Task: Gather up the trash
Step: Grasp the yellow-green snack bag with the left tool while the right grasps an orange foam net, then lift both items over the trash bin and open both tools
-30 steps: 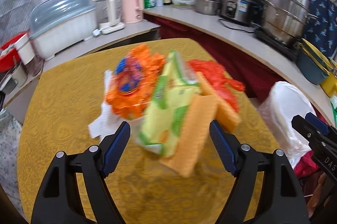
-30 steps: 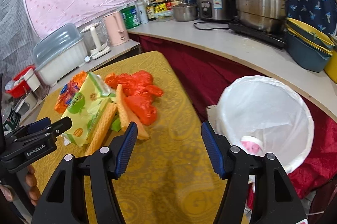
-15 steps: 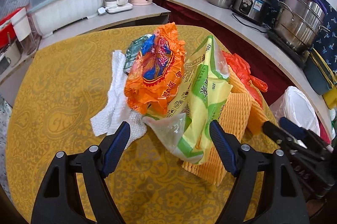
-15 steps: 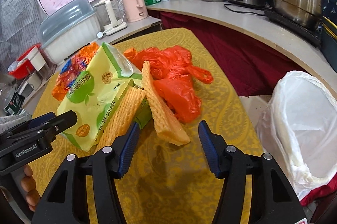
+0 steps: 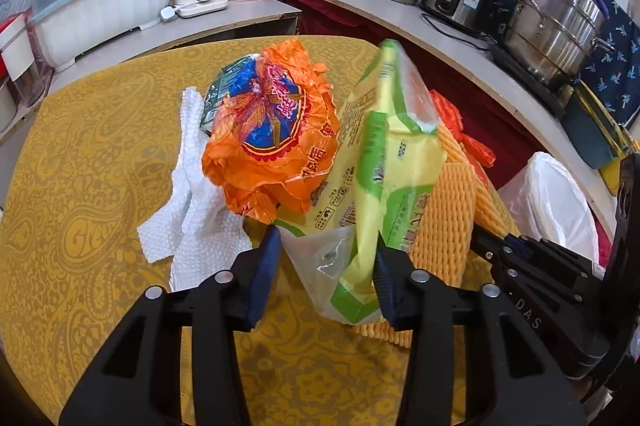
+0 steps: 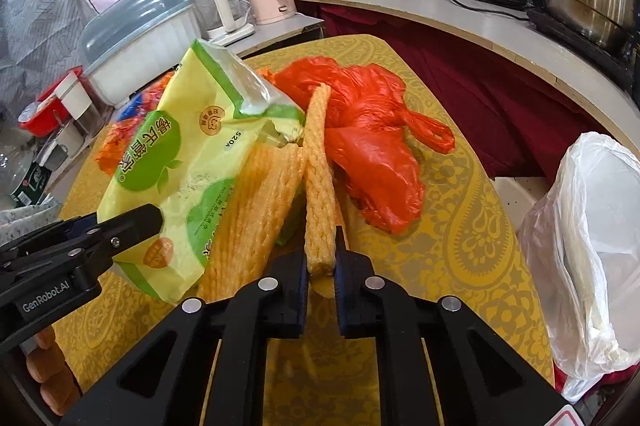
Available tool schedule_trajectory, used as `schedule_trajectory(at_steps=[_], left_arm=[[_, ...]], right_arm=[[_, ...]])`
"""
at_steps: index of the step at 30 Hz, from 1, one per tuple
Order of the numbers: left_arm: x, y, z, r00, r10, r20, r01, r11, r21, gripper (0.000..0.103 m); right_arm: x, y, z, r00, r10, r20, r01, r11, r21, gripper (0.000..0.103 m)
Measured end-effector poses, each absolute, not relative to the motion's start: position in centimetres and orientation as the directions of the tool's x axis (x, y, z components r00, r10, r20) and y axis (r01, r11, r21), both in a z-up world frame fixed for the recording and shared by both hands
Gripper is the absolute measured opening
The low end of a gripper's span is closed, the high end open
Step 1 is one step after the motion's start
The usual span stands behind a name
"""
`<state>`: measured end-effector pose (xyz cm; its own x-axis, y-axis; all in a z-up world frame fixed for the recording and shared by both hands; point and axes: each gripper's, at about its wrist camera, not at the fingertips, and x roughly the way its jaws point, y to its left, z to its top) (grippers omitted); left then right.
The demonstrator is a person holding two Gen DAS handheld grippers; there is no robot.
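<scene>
On the gold-patterned bench [image 6: 472,185], the right hand-held gripper [image 6: 321,268] pinches a ribbed orange foam net sleeve [image 6: 319,181], while the left hand-held gripper [image 5: 325,268] clamps a crinkly yellow-green plastic bag [image 5: 384,185].

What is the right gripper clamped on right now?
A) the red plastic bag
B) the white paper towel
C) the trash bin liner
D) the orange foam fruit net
D: in the right wrist view the right gripper has its jaws pinched on the near end of the orange foam fruit net, while the red plastic bag lies untouched on the table beyond it.
</scene>
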<state>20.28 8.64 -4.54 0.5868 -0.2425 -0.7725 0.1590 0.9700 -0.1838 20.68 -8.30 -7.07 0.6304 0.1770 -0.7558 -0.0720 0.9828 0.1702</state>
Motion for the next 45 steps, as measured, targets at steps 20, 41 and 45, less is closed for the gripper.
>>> schedule_trajectory(at_steps=[20,41,45], left_arm=[[13.8,10.8,5.0,0.738,-0.231,-0.634,0.134,0.971,-0.198,0.037],[11.8,-6.2,8.2,0.713,-0.381,-0.589,0.384,0.915,-0.127,0.037],[11.8,-10.8,7.1,0.672,-0.423,-0.607,0.445,0.887,-0.125,0.037]], right_arm=[[13.3,-10.4,3.9,0.81,0.193,-0.554,-0.101,0.976,0.193,0.01],[6.4,-26.5,5.3,0.86,-0.036,-0.509,0.169,0.961,0.218,0.01],[5.6,-30.4,3.5,0.838,-0.087,-0.539,0.246,0.942,0.23,0.01]])
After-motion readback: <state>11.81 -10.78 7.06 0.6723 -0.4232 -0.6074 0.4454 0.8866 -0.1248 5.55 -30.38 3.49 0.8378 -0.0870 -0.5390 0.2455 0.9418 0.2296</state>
